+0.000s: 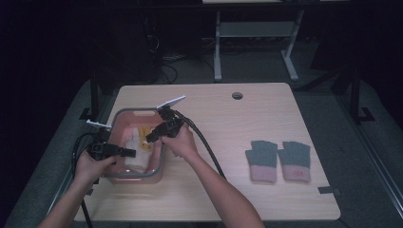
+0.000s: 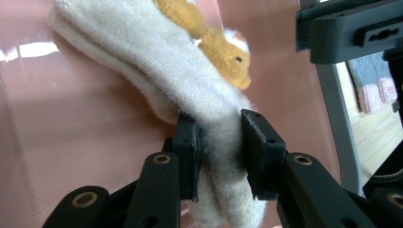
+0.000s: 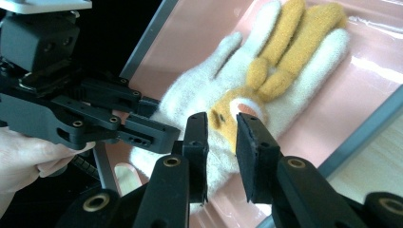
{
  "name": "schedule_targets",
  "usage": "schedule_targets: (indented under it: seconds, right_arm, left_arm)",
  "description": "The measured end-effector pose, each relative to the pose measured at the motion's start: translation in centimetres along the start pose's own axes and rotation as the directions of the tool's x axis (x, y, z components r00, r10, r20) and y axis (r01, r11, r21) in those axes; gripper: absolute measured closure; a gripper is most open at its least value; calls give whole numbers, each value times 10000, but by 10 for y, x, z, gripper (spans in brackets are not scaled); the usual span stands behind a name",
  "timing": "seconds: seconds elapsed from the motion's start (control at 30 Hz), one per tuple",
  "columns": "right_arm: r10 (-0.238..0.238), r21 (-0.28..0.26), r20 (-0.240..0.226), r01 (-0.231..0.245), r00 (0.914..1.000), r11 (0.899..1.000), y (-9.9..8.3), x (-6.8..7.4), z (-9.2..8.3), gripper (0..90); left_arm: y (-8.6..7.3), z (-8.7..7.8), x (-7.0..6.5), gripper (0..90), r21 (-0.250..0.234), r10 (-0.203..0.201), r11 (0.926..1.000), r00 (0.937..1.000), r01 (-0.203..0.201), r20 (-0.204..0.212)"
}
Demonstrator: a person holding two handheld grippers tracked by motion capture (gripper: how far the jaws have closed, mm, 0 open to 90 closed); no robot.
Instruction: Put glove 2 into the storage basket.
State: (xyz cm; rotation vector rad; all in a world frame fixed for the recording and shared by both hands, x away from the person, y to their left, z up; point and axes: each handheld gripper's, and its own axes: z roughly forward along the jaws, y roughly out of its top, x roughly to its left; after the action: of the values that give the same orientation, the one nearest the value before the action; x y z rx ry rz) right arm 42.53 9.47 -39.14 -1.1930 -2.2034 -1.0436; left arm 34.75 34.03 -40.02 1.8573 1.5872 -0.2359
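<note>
the white and orange glove (image 1: 138,148) lies inside the pink bin (image 1: 119,124), which stands on the worktop (image 1: 228,128) at about 9 o'clock from its middle in the high view. the bin has a grey rim and its floor is shiny. the glove is fluffy, mostly cream white, with orange fingers and an orange patch that has a small dark dot.

the left hand-held gripper (image 2: 218,142) comes in from 8 o'clock of the bin in the high view. in the left gripper view its two black pads (image 2: 188,142) stand on both sides of the cuff end of the glove (image 2: 157,61), and the wool is squeezed narrow between them, so it is grasping the glove. the rest of the glove runs away toward 11 o'clock in that view.

the right hand-held gripper (image 3: 222,142) reaches in over the bin rim from 3 o'clock in the high view. in the right gripper view its jaws are only a little apart and the orange patch of the glove (image 3: 285,71) shows in the gap; i cannot tell if the pads press on the wool. the left hand-held gripper is seen there at 9 o'clock.

a pair of grey and pink gloves (image 1: 278,160) lies flat on the worktop at 4 o'clock, well apart from the bin.
</note>
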Motion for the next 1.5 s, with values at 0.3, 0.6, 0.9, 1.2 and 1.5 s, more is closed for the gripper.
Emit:
schedule_targets:
  seconds: [0.3,0.6,0.9,1.2,1.5]
  right_arm:
    - [-4,-255,-146,0,9999,9997,-2,-2,-8,737]
    - [-24,-427,-282,12,9996,9991,-7,-3,-16,731]
    - [-177,-606,-434,151,9989,9980,-10,-1,-26,729]
    - [-238,-676,-548,201,9982,9975,-13,-4,-32,724]
    - [-271,-851,-677,213,9973,9961,-15,-2,-43,712]
  left_arm:
    - [4,-12,0,625,-312,18,9995,9996,-26,-274]
    - [12,-22,-9,638,-710,276,9970,9989,-302,-378]
    - [12,4,-7,655,250,177,9996,9969,-158,-764]
    - [12,9,-5,645,351,71,9994,9954,-38,-955]
    - [13,-6,-9,589,-254,129,9996,9988,-141,-471]
